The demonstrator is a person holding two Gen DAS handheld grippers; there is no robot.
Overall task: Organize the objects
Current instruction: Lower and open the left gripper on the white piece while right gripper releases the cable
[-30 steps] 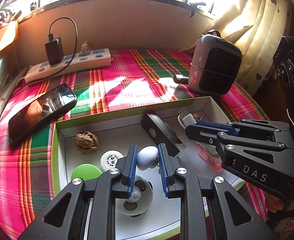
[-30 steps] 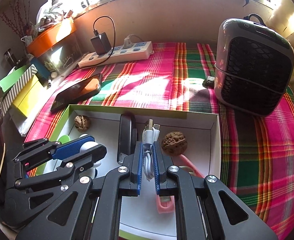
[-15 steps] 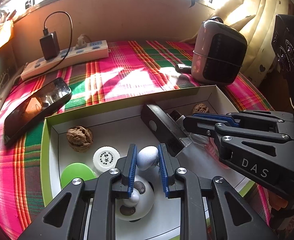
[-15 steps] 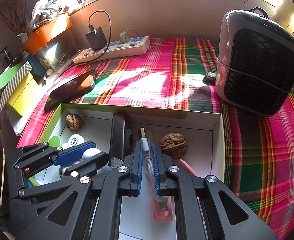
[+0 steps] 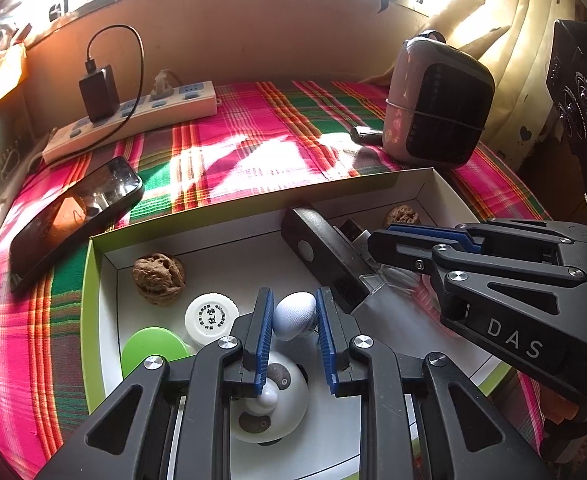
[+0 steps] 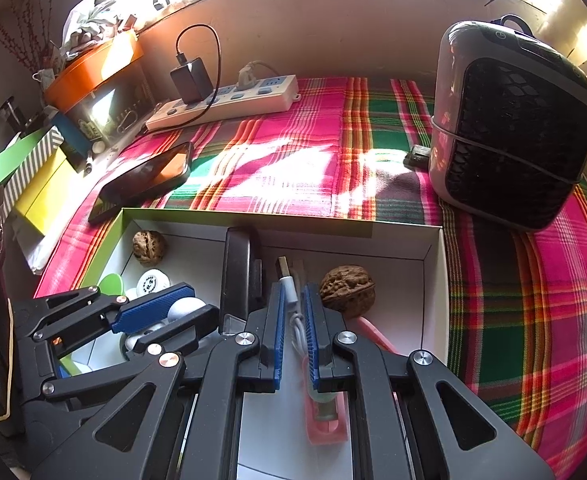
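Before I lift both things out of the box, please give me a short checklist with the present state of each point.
1. Left hand-held gripper closed on the white egg-shaped piece: ok.
2. Right hand-held gripper closed on the white USB cable: ok.
3. Cable free of the pink object below: cannot tell.
4. Walnut apart from the right fingers: not ok, very near.
5. Grippers apart from each other: ok.
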